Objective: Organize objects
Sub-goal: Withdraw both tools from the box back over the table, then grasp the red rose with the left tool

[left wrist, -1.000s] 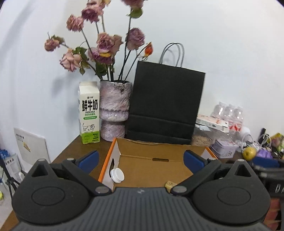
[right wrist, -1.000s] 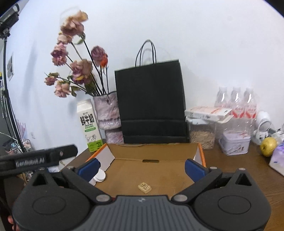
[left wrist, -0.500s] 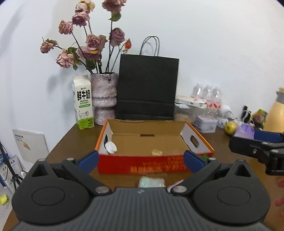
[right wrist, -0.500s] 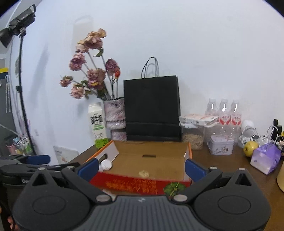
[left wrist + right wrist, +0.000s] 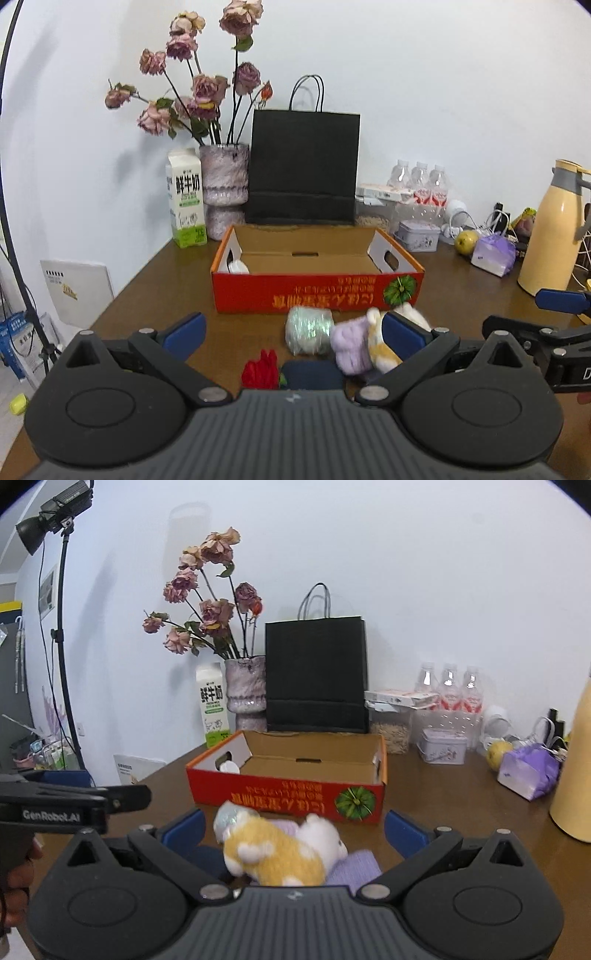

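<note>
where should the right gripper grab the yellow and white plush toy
Probably across the plush toy's yellow midsection, coming down from above. It lies on its side between the open right gripper's fingers, partly on a purple item, so its soft, narrow body suits the grip better than its white head end.

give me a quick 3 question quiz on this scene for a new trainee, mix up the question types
1. True or false: the left gripper is shut on the plush toy.
2. What stands directly left of the black paper bag in the left wrist view? A) the vase of dried roses B) the yellow thermos C) the purple tissue pack
3. Fill in: the small white cap lies inside the ____ box, at its left end.

Key
1. False. Both the left gripper and the right gripper are open and hold nothing.
2. A, the vase of dried roses.
3. Red cardboard box.
</note>
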### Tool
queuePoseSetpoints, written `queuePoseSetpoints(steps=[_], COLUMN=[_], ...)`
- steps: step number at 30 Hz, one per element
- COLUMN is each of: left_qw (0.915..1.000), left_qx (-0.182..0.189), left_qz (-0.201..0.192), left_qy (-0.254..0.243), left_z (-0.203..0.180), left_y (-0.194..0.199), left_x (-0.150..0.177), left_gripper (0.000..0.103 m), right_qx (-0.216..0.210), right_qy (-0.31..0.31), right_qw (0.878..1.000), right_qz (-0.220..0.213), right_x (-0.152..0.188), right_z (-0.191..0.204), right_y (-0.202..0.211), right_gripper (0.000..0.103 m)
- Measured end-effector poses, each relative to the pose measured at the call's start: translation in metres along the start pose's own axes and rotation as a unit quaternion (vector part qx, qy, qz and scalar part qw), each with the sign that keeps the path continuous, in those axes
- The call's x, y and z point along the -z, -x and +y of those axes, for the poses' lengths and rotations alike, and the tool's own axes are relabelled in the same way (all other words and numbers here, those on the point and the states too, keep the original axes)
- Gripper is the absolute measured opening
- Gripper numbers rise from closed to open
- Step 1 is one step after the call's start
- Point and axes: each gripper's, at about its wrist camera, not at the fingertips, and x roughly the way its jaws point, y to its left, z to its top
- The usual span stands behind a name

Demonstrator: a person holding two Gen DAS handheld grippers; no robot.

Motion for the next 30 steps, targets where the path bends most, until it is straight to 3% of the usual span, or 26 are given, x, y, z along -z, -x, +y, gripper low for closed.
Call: queuePoseSetpoints(steps=[16, 30], left_qw=[0.9988, 0.9930], left_qx=[0.008, 0.003], left_qz=[0.047, 0.117], left_qy=[-0.010, -0.016], left_z=[0.000, -0.001], left_y=[0.013, -0.026], left_x=[0.044, 0.071], left_gripper=[0.103, 0.103], right_qx=[0.007, 0.016], right_qy=[-0.007, 0.008], right_qw=[0.997, 0.988], right_qz=[0.073, 0.155], right_x=[0.073, 0.102], right_z=[-0.017, -0.037], right_y=[0.026, -0.016], right_gripper=[0.103, 0.103])
